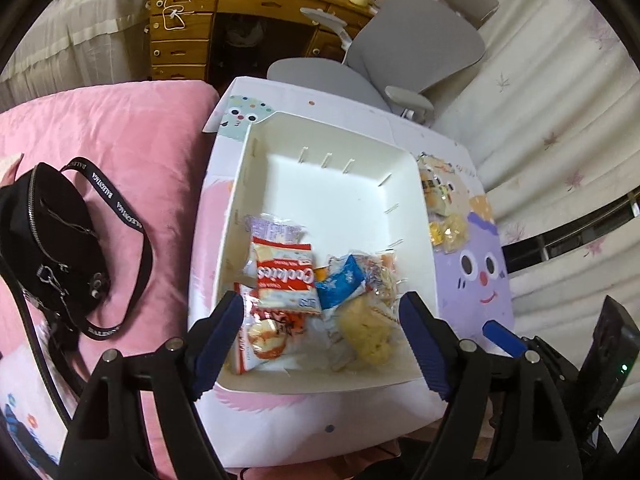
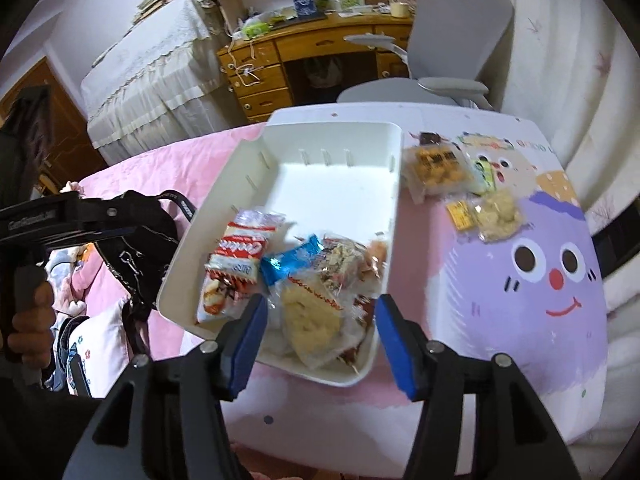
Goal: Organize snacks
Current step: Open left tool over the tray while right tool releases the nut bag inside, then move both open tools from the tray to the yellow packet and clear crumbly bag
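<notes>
Lengthwise, white tray (image 1: 256, 148) points deskward.

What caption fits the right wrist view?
Open right gripper above a white tray of snacks; two packets lie outside.

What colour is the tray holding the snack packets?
White; the tray shows best in the right wrist view.

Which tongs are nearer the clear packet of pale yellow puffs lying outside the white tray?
Right. The right tongs hover over the white tray's near right corner, beside the clear puff packet; the left tongs hover over the tray's left side, farther away.
</notes>
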Demonstrator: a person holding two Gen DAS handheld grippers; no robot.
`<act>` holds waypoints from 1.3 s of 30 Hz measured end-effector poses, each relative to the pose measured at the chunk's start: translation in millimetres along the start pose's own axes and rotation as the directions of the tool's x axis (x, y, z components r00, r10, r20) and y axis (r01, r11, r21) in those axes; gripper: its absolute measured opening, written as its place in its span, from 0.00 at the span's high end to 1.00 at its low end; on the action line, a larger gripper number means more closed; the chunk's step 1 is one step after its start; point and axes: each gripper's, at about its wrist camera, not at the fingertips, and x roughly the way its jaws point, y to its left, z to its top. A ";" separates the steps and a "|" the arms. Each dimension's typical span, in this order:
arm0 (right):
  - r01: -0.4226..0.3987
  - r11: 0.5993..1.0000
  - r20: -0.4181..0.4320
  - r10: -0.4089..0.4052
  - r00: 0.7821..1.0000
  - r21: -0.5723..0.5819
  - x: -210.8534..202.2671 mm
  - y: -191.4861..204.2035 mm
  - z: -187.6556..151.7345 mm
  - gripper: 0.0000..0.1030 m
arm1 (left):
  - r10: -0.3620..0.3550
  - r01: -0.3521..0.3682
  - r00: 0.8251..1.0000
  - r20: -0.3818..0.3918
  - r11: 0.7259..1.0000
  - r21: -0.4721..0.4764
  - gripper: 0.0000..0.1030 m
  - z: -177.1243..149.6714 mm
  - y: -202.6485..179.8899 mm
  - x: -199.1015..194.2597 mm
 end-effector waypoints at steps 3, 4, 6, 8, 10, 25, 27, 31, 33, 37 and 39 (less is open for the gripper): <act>0.015 1.000 -0.009 -0.015 1.000 0.016 -1.5 -10.4 -3.6 0.43 | -0.009 0.008 1.000 0.015 1.000 0.019 0.24 -9.5 -11.4 0.3; 0.020 1.000 -0.011 -0.019 1.000 0.024 -2.4 -14.9 -4.9 0.43 | -0.009 0.009 1.000 0.011 1.000 0.023 0.24 -12.5 -16.0 1.6; 0.024 0.999 -0.012 -0.023 1.000 0.036 -4.6 -23.1 -7.0 0.43 | -0.021 0.021 1.000 -0.006 0.999 0.028 0.24 -17.3 -26.2 6.4; 0.023 0.998 -0.010 -0.023 1.000 0.050 -7.2 -32.3 -9.4 0.42 | -0.024 0.025 1.000 -0.011 0.999 0.031 0.24 -21.4 -37.5 9.7; 0.013 0.998 -0.002 -0.013 1.000 0.065 -9.6 -44.8 -11.5 0.40 | -0.026 0.026 1.000 -0.002 0.999 0.035 0.24 -23.3 -50.2 12.9; -0.075 0.997 -0.012 0.075 0.997 0.018 -20.2 -172.5 -2.1 0.38 | 0.077 -0.075 0.993 0.087 0.997 -0.025 0.24 -38.0 -171.8 42.7; -0.091 0.996 -0.029 0.091 0.995 -0.007 -20.3 -189.6 -0.8 0.37 | 0.095 -0.091 0.992 0.080 0.995 -0.049 0.24 -42.1 -189.1 51.2; -0.115 0.992 -0.045 0.113 0.993 -0.054 -21.0 -215.3 2.2 0.35 | 0.119 -0.112 0.990 0.078 0.990 -0.080 0.24 -50.2 -220.5 66.1; -0.129 0.989 -0.048 0.126 0.991 -0.074 -21.1 -228.3 4.2 0.35 | 0.134 -0.127 0.988 0.078 0.988 -0.085 0.24 -51.4 -233.5 73.3; -0.147 0.985 -0.044 0.143 0.989 -0.094 -19.0 -251.0 9.2 0.34 | 0.165 -0.157 0.983 0.076 0.983 -0.096 0.23 -50.9 -257.1 86.5; -0.149 0.984 -0.041 0.146 0.988 -0.096 -17.7 -259.7 11.2 0.33 | 0.175 -0.168 0.982 0.068 0.980 -0.103 0.23 -49.6 -265.7 92.6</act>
